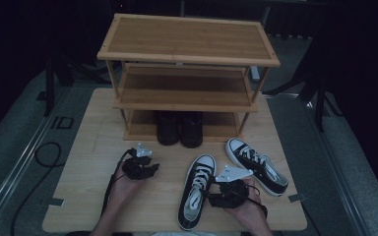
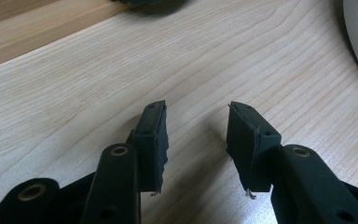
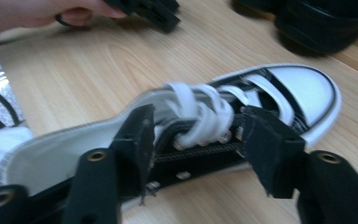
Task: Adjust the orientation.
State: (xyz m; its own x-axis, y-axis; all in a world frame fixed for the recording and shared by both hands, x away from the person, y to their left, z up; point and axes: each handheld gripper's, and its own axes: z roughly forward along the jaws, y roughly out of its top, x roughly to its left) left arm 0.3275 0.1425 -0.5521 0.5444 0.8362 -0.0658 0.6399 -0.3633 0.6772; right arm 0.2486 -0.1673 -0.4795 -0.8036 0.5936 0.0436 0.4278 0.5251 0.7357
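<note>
With its jaws parted around the laced side of the near sneaker (image 3: 205, 135) lying on the table (image 1: 93, 196), the right hand-held gripper (image 3: 198, 140) grips nothing yet and may pinch only laces, so the shoe could dangle or slip.

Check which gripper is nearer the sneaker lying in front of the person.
Right. The right gripper is at the sneaker, jaws open around its laced side. The left gripper sits apart on bare table, to its left.
</note>
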